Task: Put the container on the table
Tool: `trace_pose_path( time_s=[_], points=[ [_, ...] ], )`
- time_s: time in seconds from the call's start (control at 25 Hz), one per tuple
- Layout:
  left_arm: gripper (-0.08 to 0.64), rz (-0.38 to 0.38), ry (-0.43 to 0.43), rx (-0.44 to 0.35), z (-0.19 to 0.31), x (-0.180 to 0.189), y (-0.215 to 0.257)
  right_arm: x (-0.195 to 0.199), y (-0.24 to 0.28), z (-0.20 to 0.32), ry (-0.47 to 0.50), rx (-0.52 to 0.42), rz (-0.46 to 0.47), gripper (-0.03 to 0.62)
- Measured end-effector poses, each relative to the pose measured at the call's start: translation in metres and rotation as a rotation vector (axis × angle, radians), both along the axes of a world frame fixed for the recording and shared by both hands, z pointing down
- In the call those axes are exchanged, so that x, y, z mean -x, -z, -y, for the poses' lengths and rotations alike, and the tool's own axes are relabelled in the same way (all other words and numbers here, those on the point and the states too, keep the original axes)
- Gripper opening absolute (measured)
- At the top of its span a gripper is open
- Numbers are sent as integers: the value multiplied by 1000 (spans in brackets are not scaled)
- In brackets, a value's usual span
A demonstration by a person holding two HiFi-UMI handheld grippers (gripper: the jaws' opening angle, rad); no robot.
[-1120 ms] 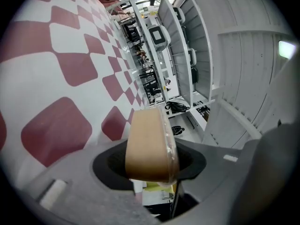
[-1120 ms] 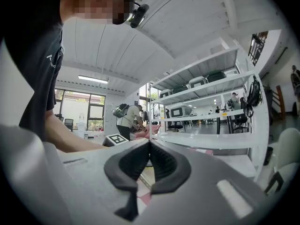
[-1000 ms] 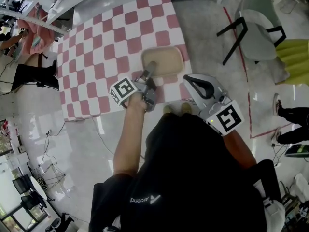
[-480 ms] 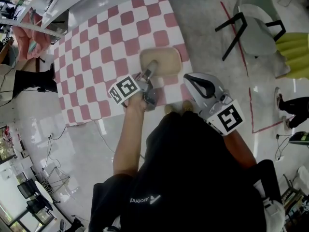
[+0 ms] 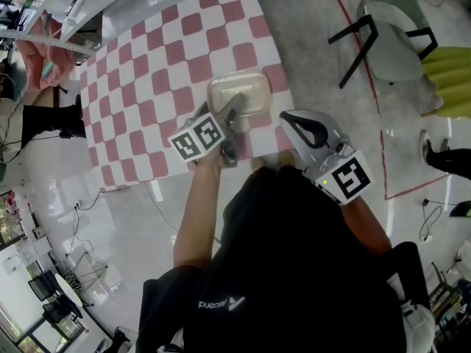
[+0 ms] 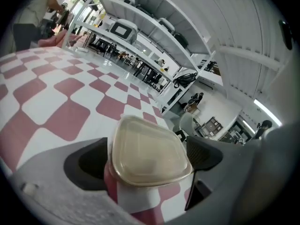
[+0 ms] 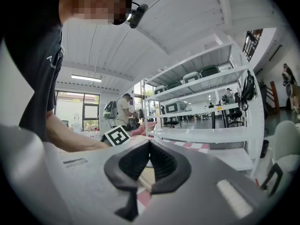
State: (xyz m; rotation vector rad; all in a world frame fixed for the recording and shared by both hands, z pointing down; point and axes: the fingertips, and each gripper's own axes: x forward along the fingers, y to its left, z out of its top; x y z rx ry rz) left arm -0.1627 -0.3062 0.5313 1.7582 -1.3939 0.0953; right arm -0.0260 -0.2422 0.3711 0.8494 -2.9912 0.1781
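Note:
A clear lidded container [image 5: 237, 94] sits on the red-and-white checked table [image 5: 147, 87] near its front right corner. My left gripper [image 5: 229, 116] reaches it from the near side. In the left gripper view the container [image 6: 147, 149] lies between the two dark pads [image 6: 202, 154] of the left gripper [image 6: 147, 159], whose jaws are opening, and a gap shows on the right side. My right gripper [image 5: 288, 120] hovers just off the table's corner, right of the container. In its own view the right gripper [image 7: 150, 146] is shut with nothing in it.
A chair [image 5: 390, 35] and a yellow object [image 5: 449, 76] stand on the floor to the right, past a red tape line [image 5: 368, 72]. White shelving [image 6: 140, 27] runs behind the table. A person with a backpack [image 7: 123, 108] stands far off.
My left gripper has rolled, its marker cube turning, and its jaws have spread apart from the container. The container now rests on the table. The right gripper has stayed put.

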Motion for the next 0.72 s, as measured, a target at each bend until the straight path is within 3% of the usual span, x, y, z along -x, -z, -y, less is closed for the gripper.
trace_pose_path(
  time_s=[0.12,0.24,0.36,0.52,0.64,0.72],
  points=[
    [512,66,12,-22,-2,7,2,0,-1,-1,3,1,-2,3],
    [512,154,38,-93,-2,19,16,1,-1,-1,8,-2,-3,3],
    [509,222,40,-243,-5,24,47,4,-1,-3,17,3,0,3],
    [499,258,-39,-473,-17,8,104,9,4,-5,31,15,21,3],
    [392,267,-118,-593,-34,-10,138,13,9,-8,45,9,40,3],
    [205,290,-147,-648,-45,-18,155,16,12,-11,60,-10,41,3]
  ],
)
